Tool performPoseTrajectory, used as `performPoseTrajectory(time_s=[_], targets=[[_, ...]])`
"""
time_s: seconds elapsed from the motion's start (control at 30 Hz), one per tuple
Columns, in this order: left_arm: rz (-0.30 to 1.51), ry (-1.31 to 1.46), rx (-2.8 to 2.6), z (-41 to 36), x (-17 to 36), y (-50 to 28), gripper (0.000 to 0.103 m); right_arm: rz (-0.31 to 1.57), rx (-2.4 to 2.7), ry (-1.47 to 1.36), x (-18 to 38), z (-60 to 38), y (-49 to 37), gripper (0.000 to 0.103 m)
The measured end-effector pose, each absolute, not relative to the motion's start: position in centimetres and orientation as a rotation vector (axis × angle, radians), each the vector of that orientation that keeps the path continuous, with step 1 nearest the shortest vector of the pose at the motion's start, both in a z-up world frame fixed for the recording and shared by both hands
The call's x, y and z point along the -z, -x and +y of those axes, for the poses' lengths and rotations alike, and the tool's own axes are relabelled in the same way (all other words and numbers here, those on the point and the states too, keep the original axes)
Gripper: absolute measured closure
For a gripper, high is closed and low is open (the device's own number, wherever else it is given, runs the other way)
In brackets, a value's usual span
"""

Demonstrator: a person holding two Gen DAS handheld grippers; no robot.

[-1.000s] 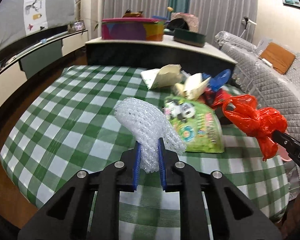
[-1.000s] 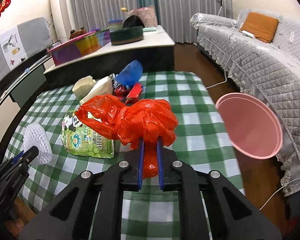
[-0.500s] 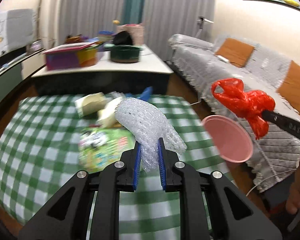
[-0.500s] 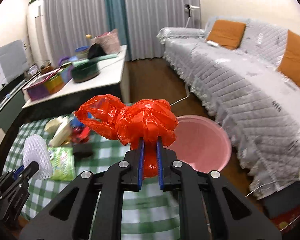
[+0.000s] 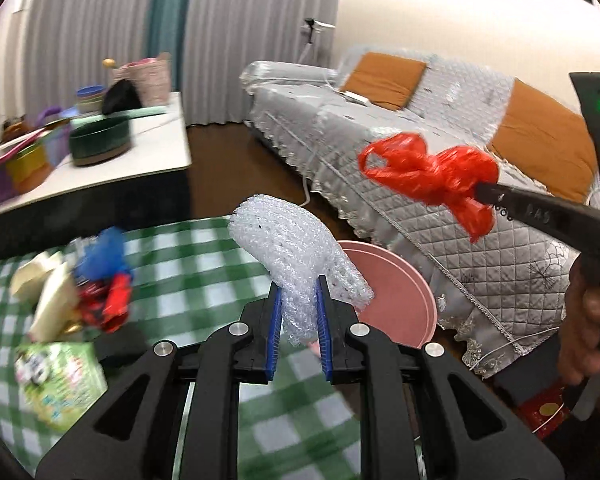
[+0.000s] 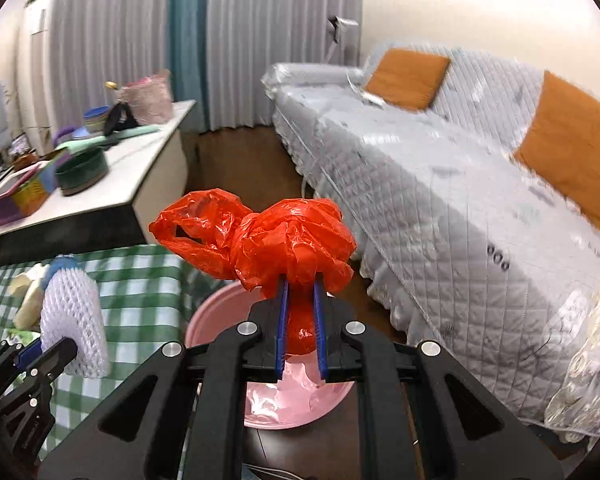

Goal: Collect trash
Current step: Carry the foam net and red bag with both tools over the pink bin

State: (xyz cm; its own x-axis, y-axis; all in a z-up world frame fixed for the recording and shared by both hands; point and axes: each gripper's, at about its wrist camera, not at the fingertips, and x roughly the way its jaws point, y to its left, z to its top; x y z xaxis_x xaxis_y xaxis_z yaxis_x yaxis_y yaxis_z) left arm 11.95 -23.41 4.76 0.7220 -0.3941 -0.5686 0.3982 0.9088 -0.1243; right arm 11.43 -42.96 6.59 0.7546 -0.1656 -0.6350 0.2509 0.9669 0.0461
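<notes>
The left tool (image 5: 298, 312) is clenched on a white foam net (image 5: 292, 248), held up off the checked table (image 5: 204, 264), while the right tool (image 6: 300, 312) is clenched on a crumpled red plastic bag (image 6: 280, 240) above the pink bin (image 6: 220, 312) beside the table.

Both claws swung right, off the table (image 5: 204, 264). Right claw (image 6: 300, 312) and red bag (image 6: 284, 240) now above pink bin (image 6: 216, 312); left claw (image 5: 298, 312) beside it.
</notes>
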Motion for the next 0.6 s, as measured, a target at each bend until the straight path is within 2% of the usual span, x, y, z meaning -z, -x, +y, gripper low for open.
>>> performPoseTrajectory(time_s=[0.43, 0.53, 0.57, 0.6], targets=[[0.678, -0.049, 0.491, -28.4, -1.6, -16.7, 0.087, 0.757, 0.231, -0.19, -2.7, -45.1, -14.7, 0.09], [0.676, -0.057, 0.505, -28.9, -1.5, -17.2, 0.086, 0.761, 0.217, -0.201, -2.5, -45.3, -15.0, 0.087], [0.672, -0.061, 0.509, -29.0, -1.6, -17.3, 0.082, 0.758, 0.222, -0.203, -2.5, -45.4, -15.0, 0.086], [0.673, -0.065, 0.513, -29.1, -1.6, -17.5, 0.066, 0.756, 0.227, -0.206, -2.6, -45.5, -15.1, 0.077]])
